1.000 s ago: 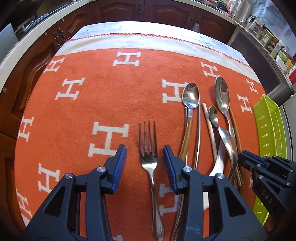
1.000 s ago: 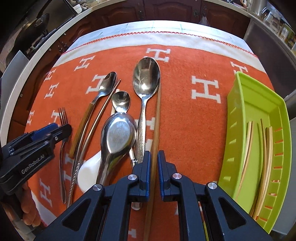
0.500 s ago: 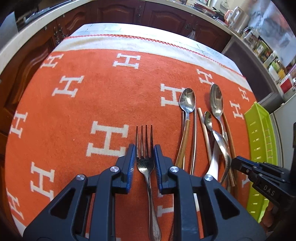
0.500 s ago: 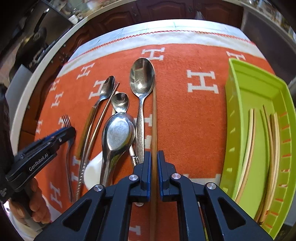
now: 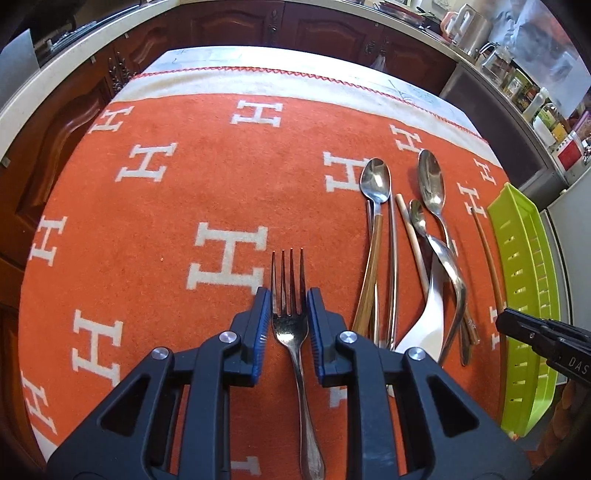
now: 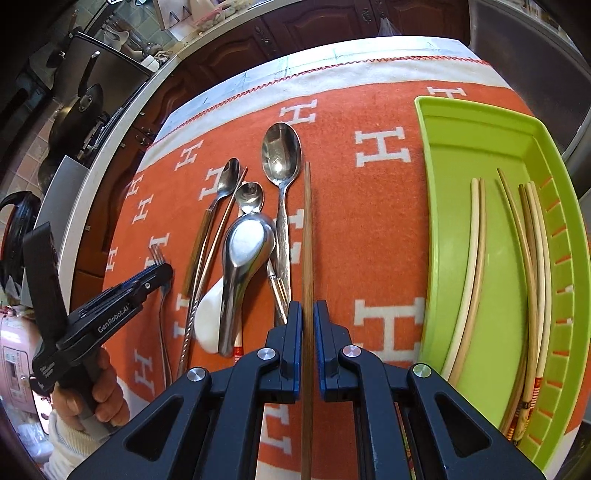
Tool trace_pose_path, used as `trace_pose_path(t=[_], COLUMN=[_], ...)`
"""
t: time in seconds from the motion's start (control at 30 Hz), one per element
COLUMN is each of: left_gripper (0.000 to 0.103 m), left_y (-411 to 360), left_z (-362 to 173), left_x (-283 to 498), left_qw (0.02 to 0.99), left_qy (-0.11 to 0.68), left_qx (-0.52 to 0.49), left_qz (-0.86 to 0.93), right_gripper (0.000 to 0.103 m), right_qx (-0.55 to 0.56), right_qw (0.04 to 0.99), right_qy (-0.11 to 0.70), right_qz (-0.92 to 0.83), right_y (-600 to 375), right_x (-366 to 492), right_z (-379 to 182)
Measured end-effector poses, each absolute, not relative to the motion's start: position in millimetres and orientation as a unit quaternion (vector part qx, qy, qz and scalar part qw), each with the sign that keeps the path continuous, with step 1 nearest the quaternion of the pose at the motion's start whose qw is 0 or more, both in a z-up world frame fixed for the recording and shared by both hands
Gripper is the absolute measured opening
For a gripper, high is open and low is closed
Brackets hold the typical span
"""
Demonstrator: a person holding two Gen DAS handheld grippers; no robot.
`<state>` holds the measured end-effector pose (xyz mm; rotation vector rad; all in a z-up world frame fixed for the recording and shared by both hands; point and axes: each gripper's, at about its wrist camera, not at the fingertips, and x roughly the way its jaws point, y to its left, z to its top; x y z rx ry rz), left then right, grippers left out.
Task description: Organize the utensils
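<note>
My left gripper (image 5: 289, 312) is shut on a metal fork (image 5: 291, 325), pads against the fork's neck, tines pointing away. It also shows in the right wrist view (image 6: 157, 275). My right gripper (image 6: 307, 314) is shut on a brown chopstick (image 6: 307, 229) and holds it above the cloth, away from the spoons. A pile of spoons (image 6: 251, 240) and loose chopsticks (image 5: 412, 236) lies on the orange cloth (image 5: 166, 206). The green tray (image 6: 491, 155) at right holds several chopsticks (image 6: 476, 258).
The orange cloth with white H marks covers the table. Dark wood cabinets (image 5: 295, 26) and a counter with jars (image 5: 535, 99) lie beyond. A pan (image 6: 77, 110) and kitchen gear stand at left in the right wrist view.
My left gripper has closed on the fork and lifted it. My right gripper has raised the brown chopstick and carried it right, away from the spoon pile toward the tray.
</note>
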<state>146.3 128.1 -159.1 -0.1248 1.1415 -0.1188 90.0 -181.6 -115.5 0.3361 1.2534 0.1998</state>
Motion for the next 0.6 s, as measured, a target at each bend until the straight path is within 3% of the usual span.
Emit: trace_pose_path(t=[0.33,0.4,0.47,0.6], left_gripper=[0.019,0.025,0.043,0.047], left_y=[146,152,158,168], left_z=[-160,-160,-159,-161], left_x=[153,153,152,153], left_qw=[0.838,0.839,0.839,0.843], left_qy=[0.530,0.525,0.520,0.505], left_qx=[-0.061,-0.063,-0.071,-0.071], left_qz=[-0.113,-0.128,-0.142,-0.170], right_gripper=[0.006,0.006,0.006,0.006], right_qx=[0.158,0.156,0.154,0.153], right_qw=[0.795,0.797,0.798,0.798], right_qy=[0.576,0.574,0.572,0.573], right_qz=[0.103,0.104,0.106,0.102], right_y=[-174,-173,-172,-173], right_x=[84,83,82,82], right_z=[-104,-100,-96,-94])
